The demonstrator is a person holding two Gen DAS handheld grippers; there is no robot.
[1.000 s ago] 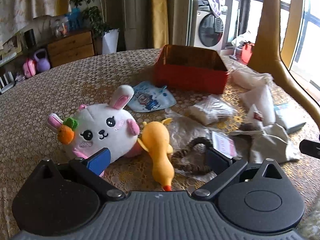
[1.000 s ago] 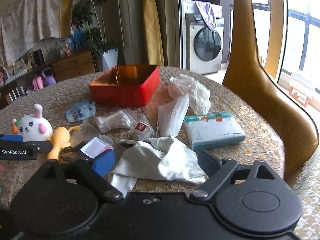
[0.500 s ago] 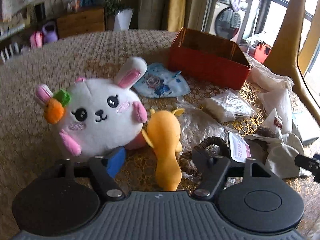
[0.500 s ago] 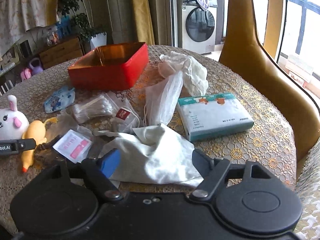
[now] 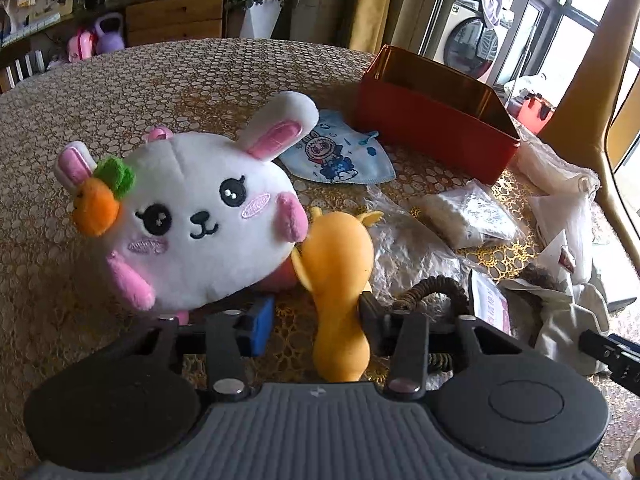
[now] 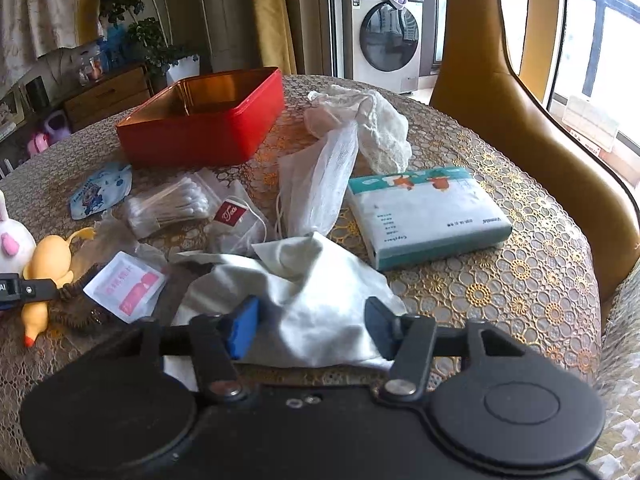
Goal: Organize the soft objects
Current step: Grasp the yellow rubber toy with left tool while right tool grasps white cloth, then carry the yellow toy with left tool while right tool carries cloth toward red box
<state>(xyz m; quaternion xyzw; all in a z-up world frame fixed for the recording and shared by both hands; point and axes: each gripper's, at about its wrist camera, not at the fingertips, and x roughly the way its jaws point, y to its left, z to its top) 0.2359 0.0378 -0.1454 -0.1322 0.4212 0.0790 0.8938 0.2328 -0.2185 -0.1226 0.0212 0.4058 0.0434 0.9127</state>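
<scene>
Between the narrowing jaws of the left gripper (image 5: 316, 320) stands the lower body of a smooth orange-yellow rubber chicken toy (image 5: 340, 280). The black right pad already touches its flank, while the blue left pad is still a little apart, so the jaws are closing and there is no pinch yet. A second ago they stood spread wide and farther back from the toy; since then the tool has dropped in over it. Just beside the chicken, touching it, lies a round white plush rabbit (image 5: 188, 220) with pink ears and an orange felt carrot, and behind that a pale blue printed face mask (image 5: 340, 156).

The right gripper (image 6: 312, 326) has done much the same — it has come down over a crumpled white cloth pouch (image 6: 304, 280), and its jaws are closing with the folds bulging up between them; whether the pads already press the fabric I cannot tell. Beyond the pouch sit a teal-and-white pack of tissues (image 6: 428, 216), a clear bag of cotton swabs (image 6: 168, 204) and a limp white mesh bag (image 6: 324, 176).

Farther back on the gold lace-covered table (image 6: 520, 280) the open red metal tin (image 6: 208, 128) appears empty. Both hands seem committed to a pick at once — likely the first two soft things bound for that tin, with nearly all the sorting ahead.
</scene>
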